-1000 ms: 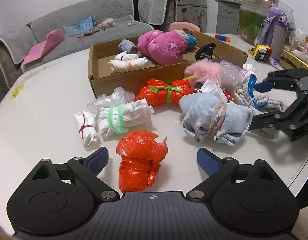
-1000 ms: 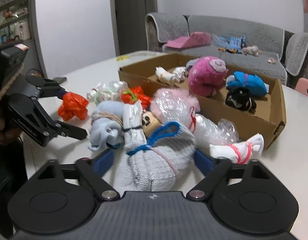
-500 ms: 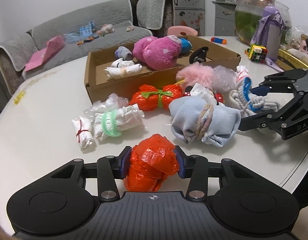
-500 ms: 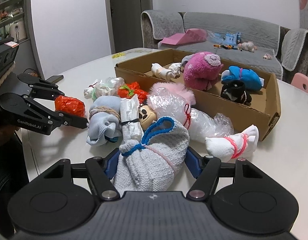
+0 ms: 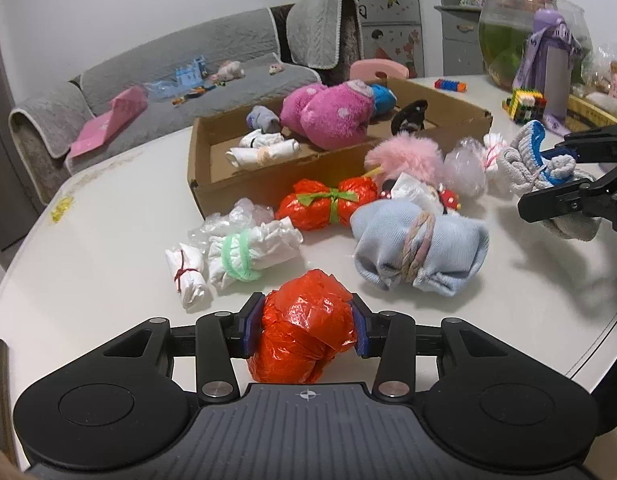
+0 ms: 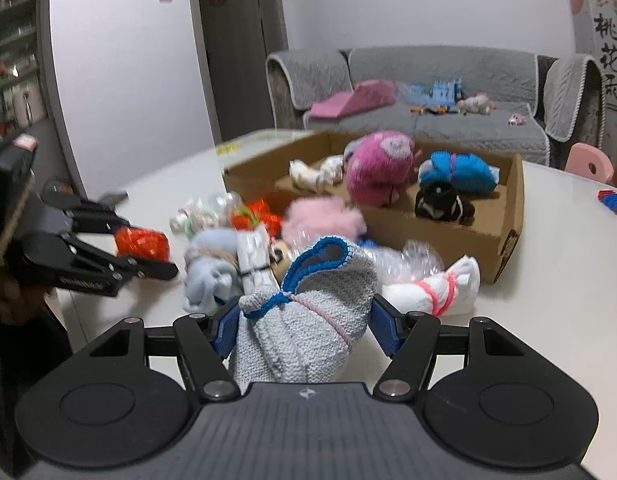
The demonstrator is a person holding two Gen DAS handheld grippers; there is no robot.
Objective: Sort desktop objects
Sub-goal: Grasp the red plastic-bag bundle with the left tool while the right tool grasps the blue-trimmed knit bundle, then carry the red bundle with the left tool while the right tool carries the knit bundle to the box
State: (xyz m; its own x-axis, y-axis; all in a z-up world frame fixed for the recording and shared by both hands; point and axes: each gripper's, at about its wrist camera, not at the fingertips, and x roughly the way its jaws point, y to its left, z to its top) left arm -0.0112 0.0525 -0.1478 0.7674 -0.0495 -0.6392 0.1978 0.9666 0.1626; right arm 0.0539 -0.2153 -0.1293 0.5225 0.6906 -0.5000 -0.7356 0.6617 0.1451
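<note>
We are holding the left gripper clenched on a red plastic bundle; its blue pads are pressing both sides of the bundle, and the jaws have just been closing around it. The bundle is sitting between the fingers, over the white table. Just ahead of this gripper we are seeing a light blue cloth bundle on the right side, and on the left side a white bundle with a green band and a small white roll with a red tie. Farther ahead is lying a red bundle with a green tie, and behind it the cardboard box with a pink plush toy inside. The right gripper is grasping a grey knitted bundle with a blue edge; its jaws were also closing a moment ago, and the pads are touching both sides. Just beyond this gripper, to the right, a white roll with a pink tie is resting beside the box.
</note>
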